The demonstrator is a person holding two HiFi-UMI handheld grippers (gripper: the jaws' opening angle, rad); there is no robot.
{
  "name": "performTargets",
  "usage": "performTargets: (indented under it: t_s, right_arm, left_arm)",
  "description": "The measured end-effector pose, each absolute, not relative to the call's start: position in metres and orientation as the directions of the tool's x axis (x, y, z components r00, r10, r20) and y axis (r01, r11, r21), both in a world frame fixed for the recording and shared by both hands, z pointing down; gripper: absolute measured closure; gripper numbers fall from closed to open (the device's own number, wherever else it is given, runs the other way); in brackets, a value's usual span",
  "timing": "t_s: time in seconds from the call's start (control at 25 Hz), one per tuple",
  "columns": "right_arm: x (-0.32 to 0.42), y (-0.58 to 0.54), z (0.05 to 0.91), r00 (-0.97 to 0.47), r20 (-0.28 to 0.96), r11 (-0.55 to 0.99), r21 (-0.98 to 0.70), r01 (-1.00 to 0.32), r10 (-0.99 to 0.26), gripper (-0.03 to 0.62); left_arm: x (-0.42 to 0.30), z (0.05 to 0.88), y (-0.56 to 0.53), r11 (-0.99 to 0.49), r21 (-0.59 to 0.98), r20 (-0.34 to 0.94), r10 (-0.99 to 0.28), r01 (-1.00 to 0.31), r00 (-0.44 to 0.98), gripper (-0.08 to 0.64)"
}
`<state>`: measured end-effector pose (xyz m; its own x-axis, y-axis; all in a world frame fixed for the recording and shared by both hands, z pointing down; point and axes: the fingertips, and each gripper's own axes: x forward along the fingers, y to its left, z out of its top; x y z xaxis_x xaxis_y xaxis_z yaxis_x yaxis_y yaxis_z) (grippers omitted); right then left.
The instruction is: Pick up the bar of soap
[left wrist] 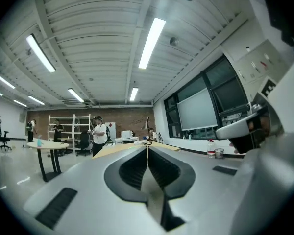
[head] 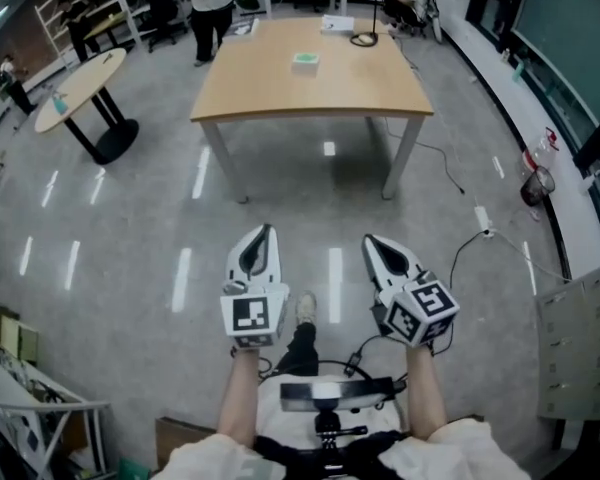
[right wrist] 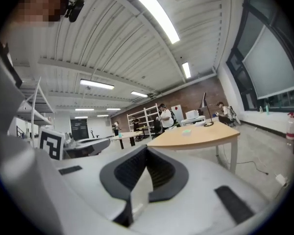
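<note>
The left gripper (head: 264,232) is holding its two jaws pressed together with nothing between them, and the right gripper (head: 371,241) is doing the same, tips meeting and empty. The bar of soap (head: 306,60), a small pale green block, is lying on the tan table (head: 280,98) well apart from both grippers, across a stretch of shiny floor.

The main risk is arriving at the soap with the jaws closed as they are now: closed tips would be pushing the bar along the smooth tabletop instead of straddling it. Soap is likely slick, so pads biting off-centre or too hard could be squirting it out sideways. A cable (head: 458,173) is trailing over the floor beside the table's right legs, which could be snagging a foot on the walk over.

Both forearms are reaching forward and low in front of the body, side by side. The left gripper is pointing almost straight ahead at the table, while the right one is angling slightly inward.
</note>
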<state>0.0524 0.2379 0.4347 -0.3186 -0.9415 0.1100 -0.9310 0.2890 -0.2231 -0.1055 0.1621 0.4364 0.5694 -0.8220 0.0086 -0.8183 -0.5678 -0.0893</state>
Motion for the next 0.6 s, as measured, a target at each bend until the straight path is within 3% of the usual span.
performTargets:
  t_s: [0.12, 0.32, 0.6]
  right_arm:
    - [0.087, 0.141, 0.423, -0.312, 0.105, 0.281, -0.240, -0.929, -0.944, 0.588]
    - [0.113, -0.002, 0.419, -0.284, 0.165, 0.266, -0.121, -0.956, -0.944, 0.588]
    - [0.142, -0.145, 0.421, -0.280, 0.196, 0.273, -0.063, -0.960, -0.940, 0.587]
  left_arm:
    - [-0.089, 0.431, 0.067, -0.563, -0.077, 0.011, -0.826, -0.823, 0.564, 0.545]
    - [-0.074, 0.409, -0.089, -0.532, 0.008, -0.014, -0.847, -0.847, 0.532, 0.545]
    - [-0.017, 0.415, -0.233, -0.587, 0.030, 0.023, -0.809, -0.809, 0.588, 0.545]
